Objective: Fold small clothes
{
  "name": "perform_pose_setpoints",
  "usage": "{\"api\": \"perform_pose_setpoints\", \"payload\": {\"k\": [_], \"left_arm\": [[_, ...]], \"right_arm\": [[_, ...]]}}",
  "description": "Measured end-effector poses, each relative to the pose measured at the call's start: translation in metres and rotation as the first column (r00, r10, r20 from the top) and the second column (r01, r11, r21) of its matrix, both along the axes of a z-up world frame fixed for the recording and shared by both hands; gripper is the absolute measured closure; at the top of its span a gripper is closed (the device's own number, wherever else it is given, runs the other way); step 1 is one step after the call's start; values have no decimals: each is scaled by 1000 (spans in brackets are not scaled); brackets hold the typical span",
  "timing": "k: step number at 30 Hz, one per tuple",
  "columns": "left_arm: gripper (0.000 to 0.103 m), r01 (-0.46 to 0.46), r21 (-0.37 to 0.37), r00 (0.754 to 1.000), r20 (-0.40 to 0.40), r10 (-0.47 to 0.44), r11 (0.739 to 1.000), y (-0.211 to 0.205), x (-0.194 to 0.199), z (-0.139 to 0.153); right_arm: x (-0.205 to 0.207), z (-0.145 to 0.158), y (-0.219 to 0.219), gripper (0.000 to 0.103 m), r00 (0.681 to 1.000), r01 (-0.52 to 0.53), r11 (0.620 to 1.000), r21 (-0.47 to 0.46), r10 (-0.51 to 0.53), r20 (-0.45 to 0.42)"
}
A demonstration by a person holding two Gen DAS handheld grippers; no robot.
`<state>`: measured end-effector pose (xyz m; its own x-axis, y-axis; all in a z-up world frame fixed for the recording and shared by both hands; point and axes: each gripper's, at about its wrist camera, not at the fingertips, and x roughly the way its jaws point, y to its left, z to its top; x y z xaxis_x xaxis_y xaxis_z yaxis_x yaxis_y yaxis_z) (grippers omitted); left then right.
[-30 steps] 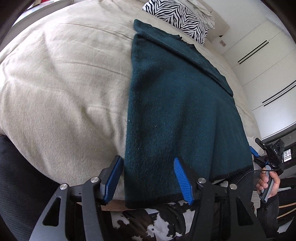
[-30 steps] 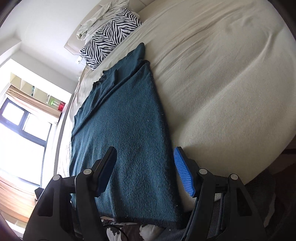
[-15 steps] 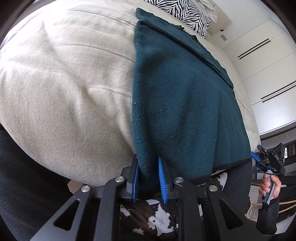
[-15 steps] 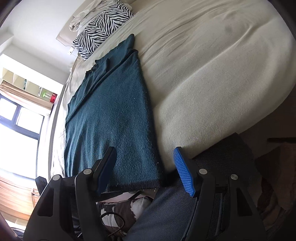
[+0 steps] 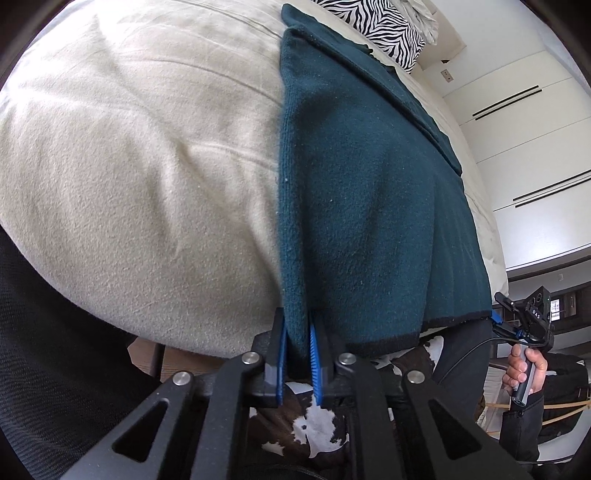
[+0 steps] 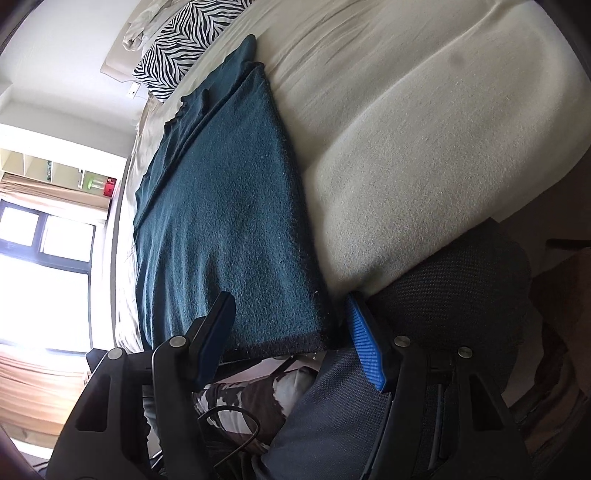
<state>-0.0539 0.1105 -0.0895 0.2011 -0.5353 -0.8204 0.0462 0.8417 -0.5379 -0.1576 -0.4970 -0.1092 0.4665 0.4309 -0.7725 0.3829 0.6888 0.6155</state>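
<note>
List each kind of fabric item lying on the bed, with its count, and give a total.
Teal knit garment: 1
Zebra-print pillow: 1
Crumpled white cloth: 1
Total: 3

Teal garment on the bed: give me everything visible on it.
The teal garment looks like fuzzy knit with a dark hem. It lies flat on the cream bedding, a fold along its far side. The left gripper is shut on one near corner; the right gripper, jaws just closing, straddles the other without pinching.

Teal garment [image 5: 362, 192], beige bedcover [image 5: 147, 155], zebra-striped pillow [image 5: 384, 29]
</note>
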Motion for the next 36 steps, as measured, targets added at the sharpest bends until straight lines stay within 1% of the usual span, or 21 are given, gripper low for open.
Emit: {"api": "perform_pose_setpoints", "payload": {"k": [1,2,3,4,6,8,14,19,21,25,27,30,32,36], "left_arm": [[94,-6,-14,1000,-5,6,1000,2,0,1],[94,-11,-25,1000,-9,10,1000,4,0,1],[95,-14,-33,1000,-10,14,999,5,0,1],[95,-18,-40,1000,-11,18,999,6,0,2],[95,-30,-52,1000,-10,30,998,10,0,4],[95,-42,-68,999,-5,42,997,14,-1,6],[96,-108,-174,993,31,115,979,33,-3,23],[96,-113,-238,988,78,135,965,34,0,44],[96,-112,-256,987,83,137,960,33,3,48],[96,-126,-281,985,76,153,951,30,8,51],[96,-139,-304,983,70,167,942,27,12,53],[96,-154,-333,978,80,190,930,30,16,57],[96,-169,-366,973,84,214,915,33,24,62],[96,-200,-450,960,85,265,870,37,46,76]], "right_arm": [[0,-1,-1,59,1000,1,1000,-1,-1,-6],[0,-2,-2,65,1000,1,1000,-2,-1,-11],[-1,-4,-2,75,1000,-1,1000,1,1,-17],[-3,-5,-2,82,1000,-4,1000,2,4,-20],[-6,-7,-1,89,1000,-11,1000,-2,11,-20],[-8,-7,0,93,1000,-10,1000,0,10,-9],[-12,5,-3,96,998,16,1000,10,-17,59],[-10,26,-8,96,986,40,997,61,-50,162],[-5,31,-8,96,980,42,995,85,-58,192],[6,34,-6,96,977,38,993,108,-59,205],[10,38,-6,96,970,39,990,133,-69,232],[17,45,-8,96,959,45,986,161,-88,271],[21,50,-13,96,950,55,983,177,-106,294],[42,63,-21,96,932,74,978,196,-137,334]]}}
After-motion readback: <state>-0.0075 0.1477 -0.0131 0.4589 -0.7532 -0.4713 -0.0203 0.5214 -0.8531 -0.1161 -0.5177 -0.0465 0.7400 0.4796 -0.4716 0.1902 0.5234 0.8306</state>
